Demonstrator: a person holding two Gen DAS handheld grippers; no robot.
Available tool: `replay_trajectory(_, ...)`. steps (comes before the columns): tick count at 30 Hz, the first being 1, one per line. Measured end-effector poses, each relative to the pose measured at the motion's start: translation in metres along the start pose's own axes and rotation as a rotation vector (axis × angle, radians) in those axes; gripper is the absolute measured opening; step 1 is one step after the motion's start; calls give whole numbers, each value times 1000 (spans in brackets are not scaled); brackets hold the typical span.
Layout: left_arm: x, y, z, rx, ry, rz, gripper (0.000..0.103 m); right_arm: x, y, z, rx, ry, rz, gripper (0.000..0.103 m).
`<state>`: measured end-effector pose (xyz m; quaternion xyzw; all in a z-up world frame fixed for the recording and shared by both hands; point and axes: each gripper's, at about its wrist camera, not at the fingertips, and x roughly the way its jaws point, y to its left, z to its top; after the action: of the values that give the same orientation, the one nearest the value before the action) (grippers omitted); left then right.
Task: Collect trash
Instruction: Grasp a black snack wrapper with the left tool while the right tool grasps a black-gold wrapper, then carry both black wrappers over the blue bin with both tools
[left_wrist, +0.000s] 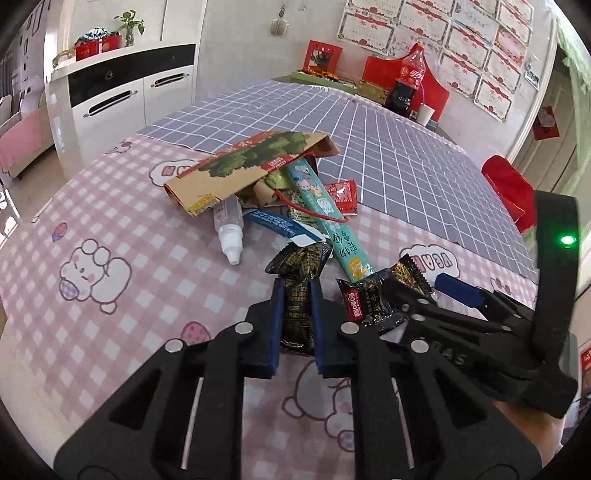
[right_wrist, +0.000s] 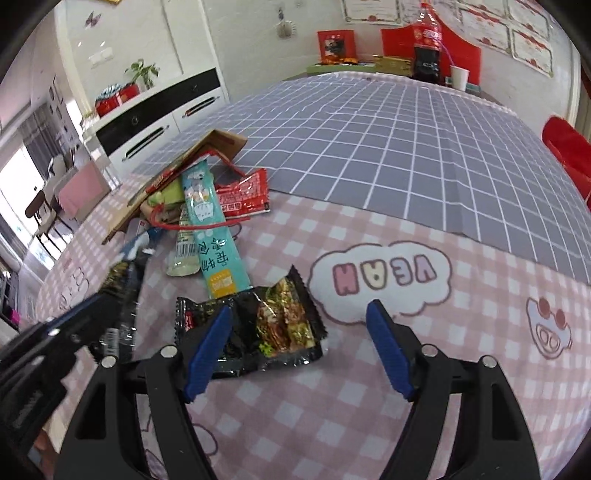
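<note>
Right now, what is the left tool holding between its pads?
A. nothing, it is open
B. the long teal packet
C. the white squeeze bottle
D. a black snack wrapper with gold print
D: in the left wrist view the left tool has its blue pads closed on the black snack wrapper, while the white squeeze bottle and the long teal packet lie apart on the tablecloth.

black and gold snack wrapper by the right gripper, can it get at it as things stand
Probably yes. The right gripper is open, its fingers straddling the black and gold snack wrapper lying flat on the tablecloth, nothing over it.
</note>
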<state>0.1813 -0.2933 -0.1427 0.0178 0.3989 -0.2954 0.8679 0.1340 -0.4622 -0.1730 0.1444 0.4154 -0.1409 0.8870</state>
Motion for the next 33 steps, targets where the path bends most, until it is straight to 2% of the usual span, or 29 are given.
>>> replay_trajectory(4,-7,3,0,-2,-13,7,14,1,10,0,-49,2,3,45)
replay_trajectory(6,-9,4,-2,-4,-15,6,14,0,12,0,-62,1,5,39)
replay_trajectory(8,-12,6,-3,-5,-16,6,14,-2,12,-2,-62,1,14,26)
replay_trajectory(9,-14,8,-4,-7,-19,6,14,-4,11,-3,-59,-3,19,16)
replay_trajectory(10,-17,9,-5,-8,-21,6,14,-5,10,-4,-59,-6,22,13)
replay_trajectory(14,-27,16,-7,-9,-30,6,14,-17,10,-11,-57,-35,67,11)
replay_trajectory(22,-55,37,-10,-44,-66,-3,14,-60,22,-11,-71,-138,64,5)
replay_trajectory(24,-62,43,-10,-50,-79,0,14,-71,29,-10,-84,-164,70,2)
replay_trajectory(33,-95,81,-14,-107,-126,25,14,-104,80,-10,-159,-234,123,2)
